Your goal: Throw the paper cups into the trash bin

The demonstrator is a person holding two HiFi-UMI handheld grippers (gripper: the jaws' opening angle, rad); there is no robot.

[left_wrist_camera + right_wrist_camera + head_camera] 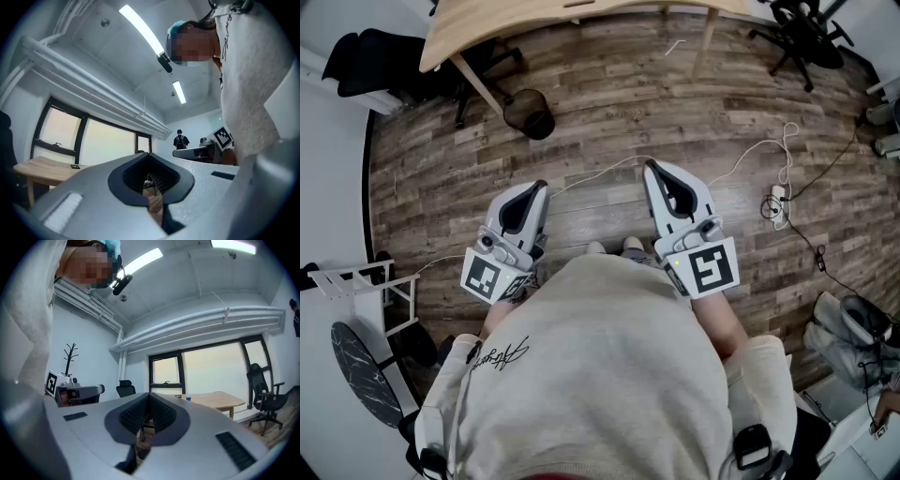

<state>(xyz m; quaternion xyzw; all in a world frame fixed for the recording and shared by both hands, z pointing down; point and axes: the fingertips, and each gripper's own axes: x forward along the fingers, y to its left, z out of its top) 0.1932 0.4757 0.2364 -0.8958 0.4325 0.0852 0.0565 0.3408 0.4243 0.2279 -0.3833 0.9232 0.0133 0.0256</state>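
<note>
We stand on the plank floor (609, 103) with both tools held out ahead of us, and neither has anything in it. The left gripper (536, 187) has its jaws closed together on nothing, tilted a little upward. The right gripper (652, 167) is likewise fully closed and empty, and lies level.

The trash bin (528, 112), a dark mesh basket, stands on the floor ahead and to our left, just beside a leg of the wooden table (487, 28). We cannot find the paper cups with any certainty. The right gripper view shows a small blue thing (188, 398) on the tabletop that may be one, but it is too small to tell.

We judge that paper cups will be very light and thin-walled, easy to crush and quick to tip over if nudged. We would open the jaws wide and close gently across the wall just below the rolled rim, where the cup is stiffest, or pinch the rim itself with one jaw inside. A hard squeeze at mid-height would likely buckle it.
</note>
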